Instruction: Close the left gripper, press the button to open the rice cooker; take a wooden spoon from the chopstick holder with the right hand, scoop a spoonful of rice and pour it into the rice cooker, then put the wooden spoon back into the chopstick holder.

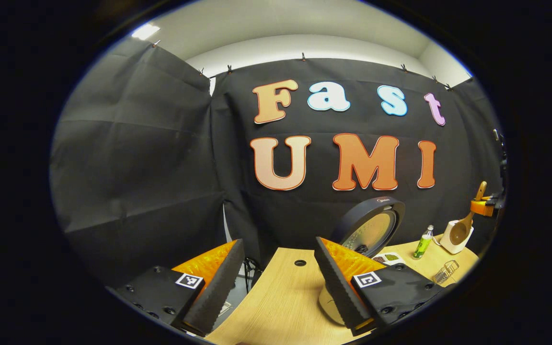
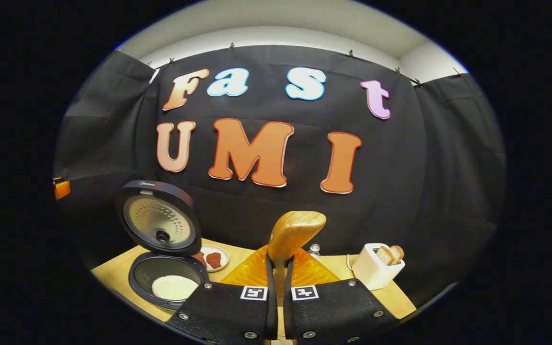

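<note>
The rice cooker (image 2: 168, 282) stands open, its lid (image 2: 161, 218) raised, with a patch of white rice (image 2: 174, 286) in the pot. My right gripper (image 2: 279, 263) is shut on the wooden spoon (image 2: 297, 232), whose rounded end rises above the fingertips. The white chopstick holder (image 2: 376, 266) with other wooden utensils is to its right. In the left gripper view, my left gripper (image 1: 278, 287) is open with nothing between its fingers, in front of the cooker lid (image 1: 369, 230). Far right there, the right gripper (image 1: 486, 207) holds the spoon (image 1: 463, 229) before the holder (image 1: 455, 242).
On the wooden table (image 1: 281, 306) there are a green bottle (image 1: 422, 242), a small dish of dark bits (image 1: 386, 258) and a wire rack (image 1: 446, 272). A plate of red pieces (image 2: 213, 258) lies beside the cooker. The black cloth wall closes the back.
</note>
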Demonstrator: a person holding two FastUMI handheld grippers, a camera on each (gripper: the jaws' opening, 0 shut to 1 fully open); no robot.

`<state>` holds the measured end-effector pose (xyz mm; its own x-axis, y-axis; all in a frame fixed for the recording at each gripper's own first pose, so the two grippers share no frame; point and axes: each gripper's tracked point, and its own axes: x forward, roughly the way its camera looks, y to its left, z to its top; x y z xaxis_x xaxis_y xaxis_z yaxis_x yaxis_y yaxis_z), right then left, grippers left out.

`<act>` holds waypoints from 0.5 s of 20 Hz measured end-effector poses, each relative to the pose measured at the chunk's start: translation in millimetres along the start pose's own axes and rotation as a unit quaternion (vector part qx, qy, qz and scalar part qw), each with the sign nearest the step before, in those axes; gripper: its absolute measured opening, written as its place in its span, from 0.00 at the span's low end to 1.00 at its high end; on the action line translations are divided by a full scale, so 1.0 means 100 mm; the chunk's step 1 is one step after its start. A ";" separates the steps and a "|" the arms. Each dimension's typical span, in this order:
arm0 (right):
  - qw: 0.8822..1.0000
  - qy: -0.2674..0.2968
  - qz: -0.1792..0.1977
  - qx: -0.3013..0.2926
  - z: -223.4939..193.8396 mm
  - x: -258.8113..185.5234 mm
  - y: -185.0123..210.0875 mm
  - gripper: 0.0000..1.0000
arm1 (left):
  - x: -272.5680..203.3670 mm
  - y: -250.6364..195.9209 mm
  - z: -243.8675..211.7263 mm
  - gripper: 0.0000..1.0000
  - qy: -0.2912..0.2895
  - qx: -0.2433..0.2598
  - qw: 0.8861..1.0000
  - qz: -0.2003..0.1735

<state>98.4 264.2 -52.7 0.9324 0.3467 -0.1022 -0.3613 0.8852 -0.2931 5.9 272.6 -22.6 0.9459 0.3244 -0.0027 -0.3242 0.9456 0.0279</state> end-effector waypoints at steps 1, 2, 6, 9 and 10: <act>1.000 0.008 -0.011 0.003 -0.10 -0.01 -0.12 0.04 | 0.00 0.00 0.00 0.95 0.001 0.001 1.000 0.004; 1.000 0.017 -0.021 0.007 -0.20 0.00 -0.24 0.04 | -0.01 0.01 0.01 0.95 0.003 0.001 1.000 0.007; 0.997 0.050 -0.051 0.039 -0.66 -0.03 -0.59 0.04 | -0.08 -0.03 0.03 0.95 0.005 0.008 1.000 0.015; 0.992 0.079 -0.072 0.064 -1.05 0.02 -0.82 0.05 | -0.16 -0.05 0.06 0.95 0.006 0.012 1.000 0.023; 0.991 0.087 -0.075 0.074 -1.18 0.04 -0.86 0.04 | -0.19 -0.06 0.09 0.95 0.004 0.012 1.000 0.025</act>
<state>134.6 153.2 -139.9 0.9585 0.1612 -0.2350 -0.2049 0.9630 -0.1752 -10.4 260.5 -14.1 0.9283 0.3718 -0.0093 -0.3708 0.9273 0.0515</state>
